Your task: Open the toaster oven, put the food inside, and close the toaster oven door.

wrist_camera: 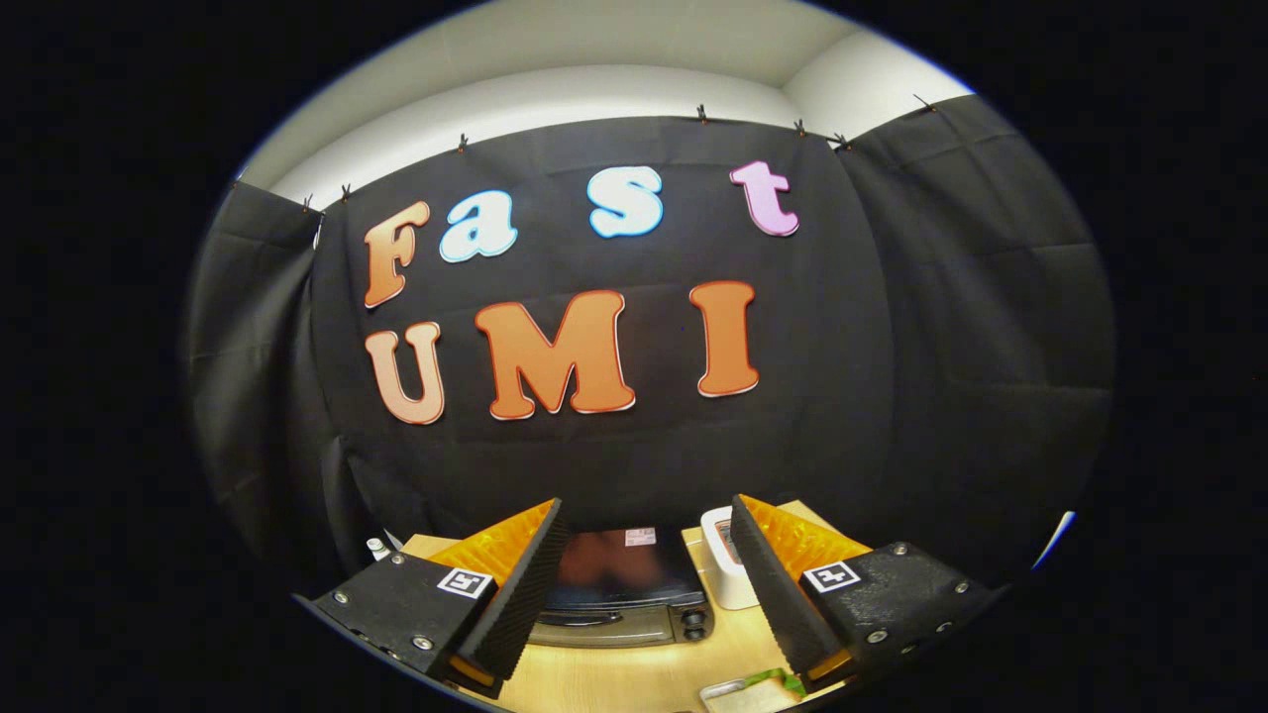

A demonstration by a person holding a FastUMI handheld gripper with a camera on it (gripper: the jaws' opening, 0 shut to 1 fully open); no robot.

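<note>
Two jaws (639, 594), spread wide, nothing between them but air; I grasp nothing. They sit low in the frame, angled up at the booth wall more than at the work.

Oven (626, 586) sits bottom centre on the wooden surface (614, 683), seen between my fingertips and just beyond them. Dark top, a front strip with two knobs at its right end. Door looks closed, as far as I can tell from above; the handle is hard to make out.

Judgement: opening step not begun. To do it well I should tip down until the door front is square ahead, keep the jaws released, bring them level with the door's top edge and close on the handle, then pull out and down along the hinge arc rather than straight back, so the oven does not slide.

Containers: a white box (721, 564) stands right of the oven, partly behind my right finger; contents unreadable. At the bottom edge, a tray (738, 695) holds food (776, 679), something green on it, near my right finger. Oven interior hidden.
</note>
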